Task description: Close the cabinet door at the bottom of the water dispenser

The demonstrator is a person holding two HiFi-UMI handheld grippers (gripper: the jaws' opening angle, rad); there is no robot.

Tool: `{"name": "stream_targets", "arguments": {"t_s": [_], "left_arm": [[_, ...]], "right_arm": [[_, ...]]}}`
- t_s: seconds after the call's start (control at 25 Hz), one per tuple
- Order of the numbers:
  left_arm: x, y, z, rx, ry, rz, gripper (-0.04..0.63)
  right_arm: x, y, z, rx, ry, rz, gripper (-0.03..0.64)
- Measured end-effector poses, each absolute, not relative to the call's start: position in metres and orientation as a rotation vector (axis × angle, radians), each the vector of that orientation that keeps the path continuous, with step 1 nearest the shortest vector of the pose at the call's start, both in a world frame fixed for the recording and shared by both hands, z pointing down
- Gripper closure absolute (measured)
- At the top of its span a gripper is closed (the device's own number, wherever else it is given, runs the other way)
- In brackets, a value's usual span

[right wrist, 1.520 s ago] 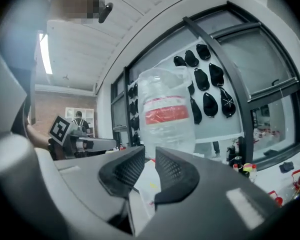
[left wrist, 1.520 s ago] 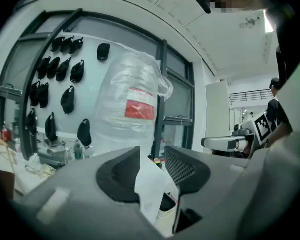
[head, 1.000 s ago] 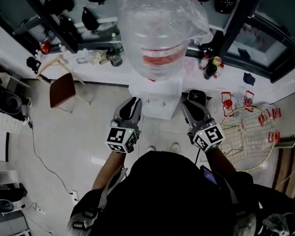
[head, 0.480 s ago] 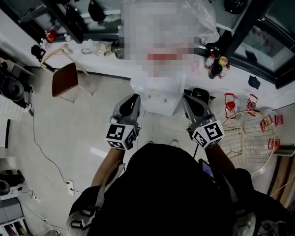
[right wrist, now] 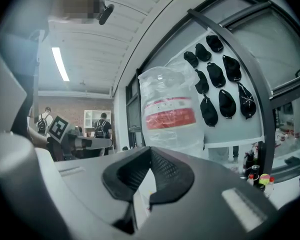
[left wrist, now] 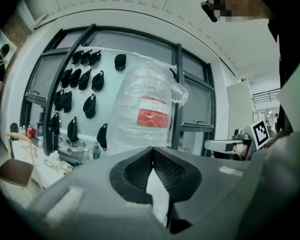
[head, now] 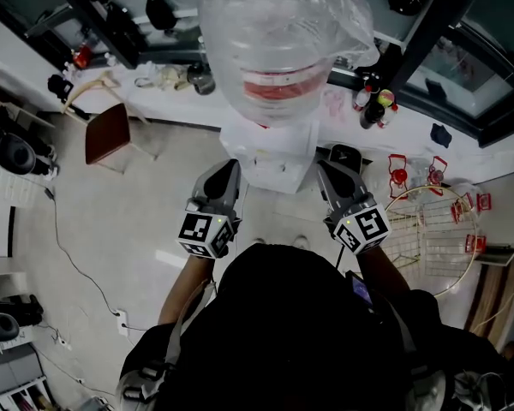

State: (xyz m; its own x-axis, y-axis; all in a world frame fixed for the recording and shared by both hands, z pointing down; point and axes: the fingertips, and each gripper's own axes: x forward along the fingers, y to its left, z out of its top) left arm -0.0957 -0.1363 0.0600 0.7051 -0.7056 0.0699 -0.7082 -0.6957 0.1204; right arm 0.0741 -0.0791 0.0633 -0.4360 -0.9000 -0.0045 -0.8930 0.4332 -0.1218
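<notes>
The water dispenser's white body point(head: 274, 157) stands straight ahead, topped by a plastic-wrapped bottle point(head: 278, 58) with a red label. Its bottom cabinet door is hidden in every view. My left gripper point(head: 228, 176) points level at the body's left side, and my right gripper point(head: 328, 171) at its right side. In the left gripper view the left gripper point(left wrist: 152, 153) has just closed the last bit and is shut on nothing, with the bottle point(left wrist: 145, 111) beyond it. In the right gripper view the right gripper point(right wrist: 149, 153) is shut and empty before the bottle point(right wrist: 172, 116).
A chair with a brown seat point(head: 107, 135) stands left of the dispenser. A round wire rack point(head: 428, 238) sits on the floor at the right. Bottles point(head: 373, 105) stand on the counter behind. A cable point(head: 68, 255) runs over the floor at the left.
Both grippers keep their places on either side of the dispenser's front. The head view has shifted slightly.
</notes>
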Motion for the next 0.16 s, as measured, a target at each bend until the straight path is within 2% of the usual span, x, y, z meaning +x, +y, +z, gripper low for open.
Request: {"name": "stream_targets", "arguments": {"t_s": [0.16], "left_arm": [[-0.0851,-0.1312,0.0601,2.797,-1.098,0.003,0.59]], "right_arm": [[0.0799,-0.0765,0.0663,-1.65,2.591,-0.166,0.611]]}}
